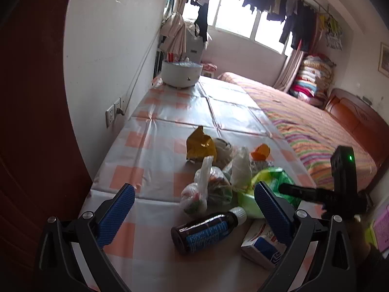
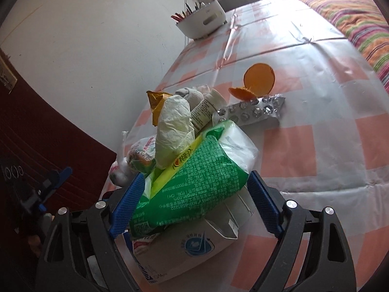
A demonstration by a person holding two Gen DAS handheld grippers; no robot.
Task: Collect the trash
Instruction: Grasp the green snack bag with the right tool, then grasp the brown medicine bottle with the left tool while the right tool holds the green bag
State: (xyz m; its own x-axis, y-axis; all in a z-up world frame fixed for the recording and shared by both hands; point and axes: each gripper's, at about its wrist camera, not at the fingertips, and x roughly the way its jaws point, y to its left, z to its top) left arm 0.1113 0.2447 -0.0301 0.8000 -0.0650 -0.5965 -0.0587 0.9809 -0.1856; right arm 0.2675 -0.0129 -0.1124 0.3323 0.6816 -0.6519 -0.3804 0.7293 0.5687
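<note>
Straddling the green pack [image 2: 194,182], my right gripper [image 2: 194,202] has its jaws wide, its left pad at the wrapper. My left gripper [image 1: 194,216] gapes over the bottle [image 1: 206,228]. Both lie amid trash on the table [image 2: 316,146].

Left claw [image 1: 194,216]: black frame with blue ribbed pads, tilted downward over the worktop; jaws stood wide apart, nothing pressed between them.
Left claw pads [image 1: 116,215]: both blue faces bare and in clear sight.
Right claw [image 2: 194,203]: black frame, blue ribbed pads, pitched down; jaws spread wide on either side of a green packet, the left pad close against it, the right pad apart from it.
Right claw seen from left wrist: its black body, bearing a green light, showed at the right edge.
</note>
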